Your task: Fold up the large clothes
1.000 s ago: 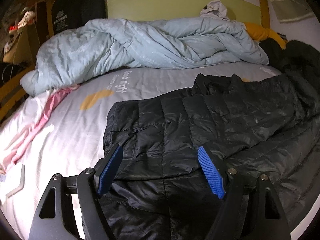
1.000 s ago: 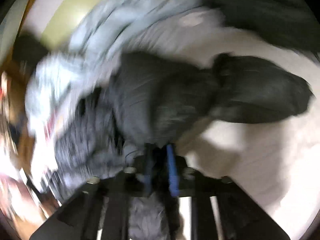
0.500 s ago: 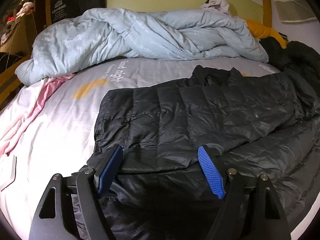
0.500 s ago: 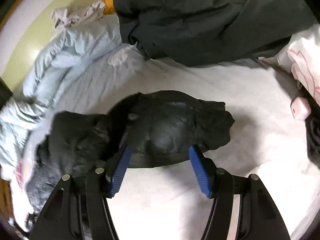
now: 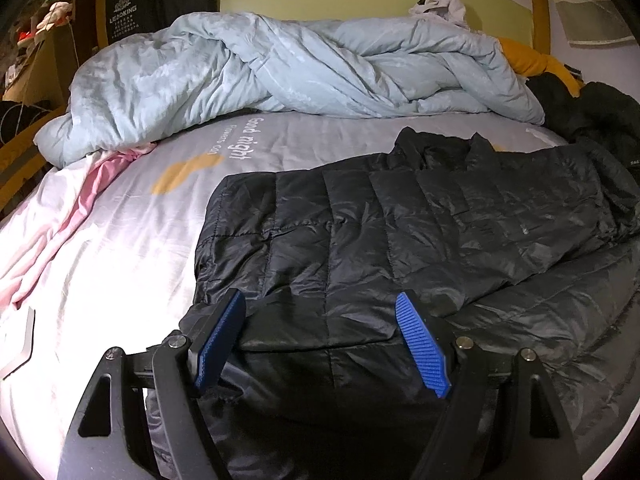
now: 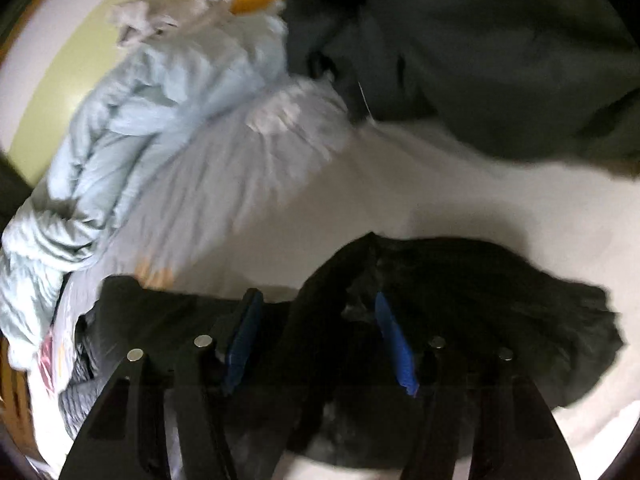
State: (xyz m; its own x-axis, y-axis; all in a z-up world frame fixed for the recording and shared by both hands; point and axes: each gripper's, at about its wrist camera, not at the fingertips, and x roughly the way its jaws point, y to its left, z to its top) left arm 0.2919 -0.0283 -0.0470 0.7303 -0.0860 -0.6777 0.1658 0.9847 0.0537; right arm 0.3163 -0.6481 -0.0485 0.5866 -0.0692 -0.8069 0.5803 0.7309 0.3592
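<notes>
A black quilted puffer jacket lies flat across the bed, one layer folded over another. My left gripper is open wide over the jacket's near folded edge, its blue pads either side of the fabric without pressing it. In the blurred right wrist view, my right gripper hangs low over the jacket's bunched end. Its jaws are closing, with a ridge of black fabric between them and gaps still showing beside the pads.
A crumpled light blue duvet fills the back of the bed. A pink cloth trails along the left, a yellow garment and a dark coat lie at the far right. Bare white sheet lies left of the jacket.
The right gripper let go of the jacket, stood open above its loose end, then dropped closer with narrower jaws around the fabric. The left gripper stayed open over the near edge.
</notes>
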